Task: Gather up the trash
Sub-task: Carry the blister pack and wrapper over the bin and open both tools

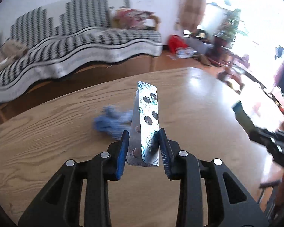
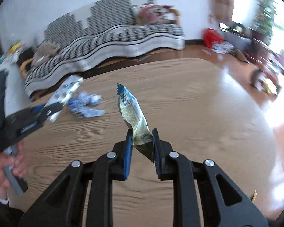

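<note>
While the wooden table (image 1: 47, 141) still bears a crumpled blue wrapper (image 1: 111, 121), the left gripper (image 1: 143, 143) clamps a blister pack (image 1: 147, 117) and the right gripper (image 2: 142, 143) clamps a snack packet (image 2: 130, 111), so both grips should stay firm until over a bin.

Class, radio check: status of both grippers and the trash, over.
Left gripper shut on blister pack. Right gripper shut on snack wrapper. Crumpled blue wrapper on table. Nothing blocking.

You held a silver foil blister strip (image 1: 148, 121) with dark round pockets and teal print. Your crinkled snack wrapper (image 2: 131, 113) was blue-topped, pale green below. Blue-and-white crumpled paper (image 2: 86, 104) lay on the light woodgrain table (image 2: 179, 98); the sofa cover (image 2: 113, 34) was black-and-white checked.
</note>
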Motion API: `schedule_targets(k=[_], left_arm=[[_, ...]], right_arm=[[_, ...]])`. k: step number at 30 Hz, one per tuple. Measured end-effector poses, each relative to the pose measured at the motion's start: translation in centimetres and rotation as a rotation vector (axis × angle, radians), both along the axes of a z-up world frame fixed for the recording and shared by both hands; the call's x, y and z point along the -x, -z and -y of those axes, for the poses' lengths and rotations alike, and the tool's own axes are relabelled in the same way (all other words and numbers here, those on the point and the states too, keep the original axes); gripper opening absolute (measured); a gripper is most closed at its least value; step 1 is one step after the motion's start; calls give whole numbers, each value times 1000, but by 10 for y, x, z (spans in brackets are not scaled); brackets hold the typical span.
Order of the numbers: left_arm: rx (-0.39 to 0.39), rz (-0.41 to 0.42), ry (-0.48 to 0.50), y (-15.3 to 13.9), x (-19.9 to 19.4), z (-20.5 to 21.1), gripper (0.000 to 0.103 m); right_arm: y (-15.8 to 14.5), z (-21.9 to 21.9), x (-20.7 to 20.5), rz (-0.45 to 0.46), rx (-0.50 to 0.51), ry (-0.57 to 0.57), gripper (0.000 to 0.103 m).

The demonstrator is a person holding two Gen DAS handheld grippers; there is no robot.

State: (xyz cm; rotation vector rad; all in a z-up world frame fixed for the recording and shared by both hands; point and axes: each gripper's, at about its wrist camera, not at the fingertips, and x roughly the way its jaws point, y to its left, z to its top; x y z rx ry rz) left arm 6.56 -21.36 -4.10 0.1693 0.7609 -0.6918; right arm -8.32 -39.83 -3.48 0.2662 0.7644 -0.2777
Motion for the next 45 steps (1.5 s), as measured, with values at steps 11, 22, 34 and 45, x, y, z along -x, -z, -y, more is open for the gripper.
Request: schedule_targets(k=[11, 22, 34, 45], left_arm=[[15, 11, 345, 6, 126, 135, 32], [-15, -33, 611, 44, 255, 240, 32], [-161, -51, 739, 117, 313, 305, 32], [-227, -66, 726, 145, 308, 323, 33]], right_arm=[[14, 140, 141, -15, -46, 356, 21], [65, 227, 257, -93, -167, 534, 21], [103, 262, 288, -142, -270, 555, 21], [104, 265, 267, -149, -285, 518, 21]])
